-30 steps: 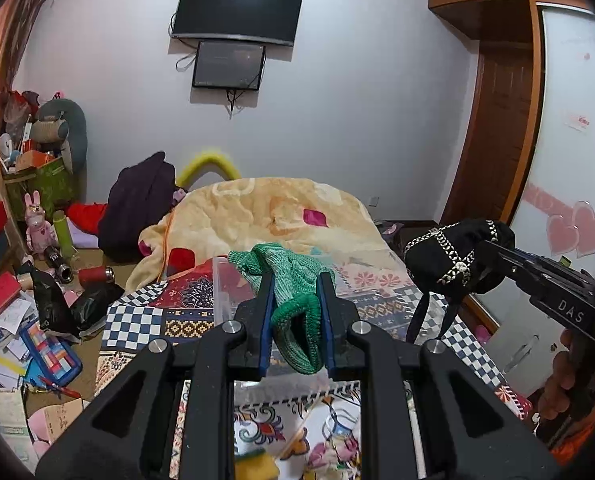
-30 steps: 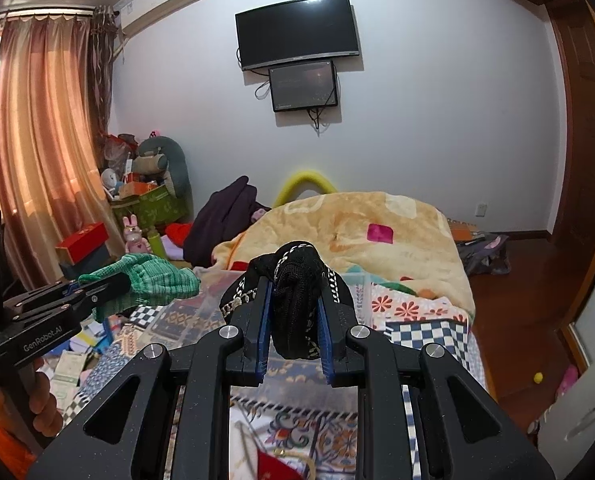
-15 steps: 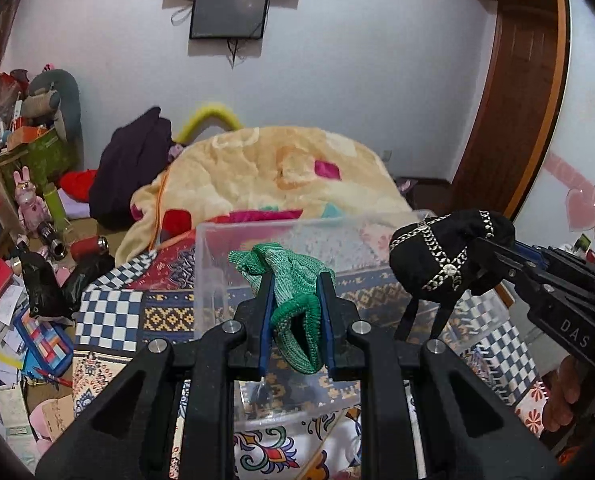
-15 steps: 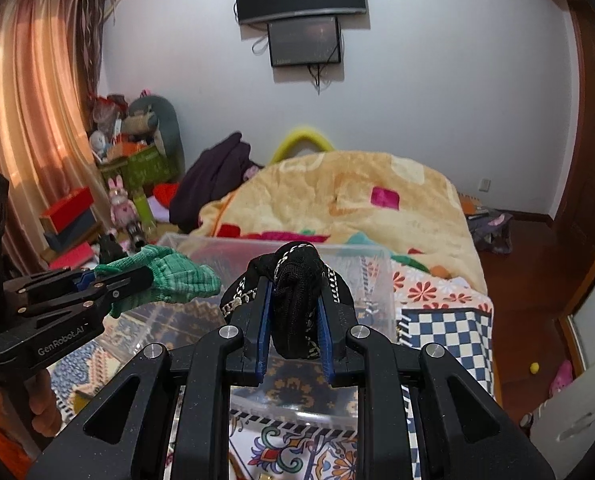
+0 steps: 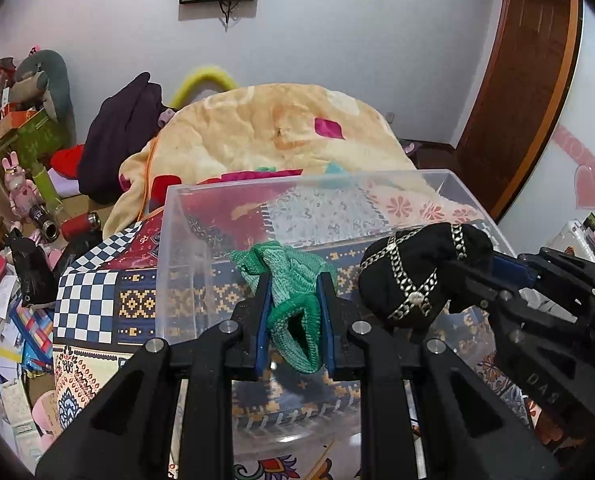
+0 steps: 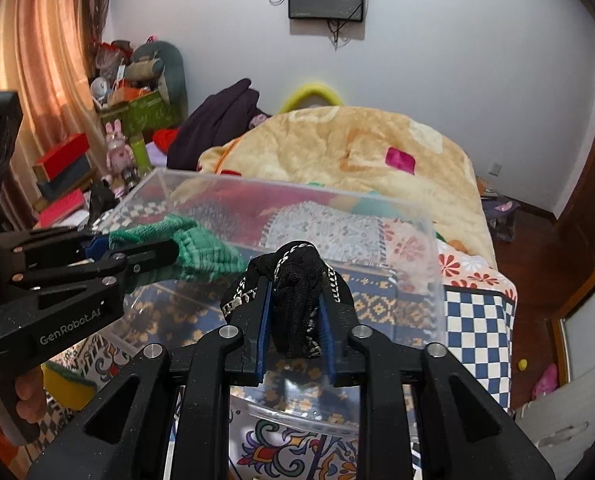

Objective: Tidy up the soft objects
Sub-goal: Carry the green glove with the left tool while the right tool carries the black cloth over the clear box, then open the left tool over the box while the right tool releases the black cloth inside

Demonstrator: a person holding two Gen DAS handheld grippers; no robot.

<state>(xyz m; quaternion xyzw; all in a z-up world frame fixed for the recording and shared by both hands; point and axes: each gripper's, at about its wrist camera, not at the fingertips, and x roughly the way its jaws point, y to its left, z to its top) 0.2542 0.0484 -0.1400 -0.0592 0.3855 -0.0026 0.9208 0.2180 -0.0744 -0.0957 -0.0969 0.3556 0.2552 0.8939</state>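
Bedroom, patterned bed: my "GenRobot.AI" left claw clamps green knit; "DAS" right claw clamps black studded cloth, both over clear bin.

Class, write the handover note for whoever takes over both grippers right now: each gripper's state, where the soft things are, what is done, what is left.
Left gripper: shut on the green knitted item, held over the clear plastic bin.
Right gripper: shut on the black chain-trimmed item, also over the bin.
Done: both items picked up and carried to the bin on the patterned bedspread.
Left: lower and release both inside; the bin looks empty so far.
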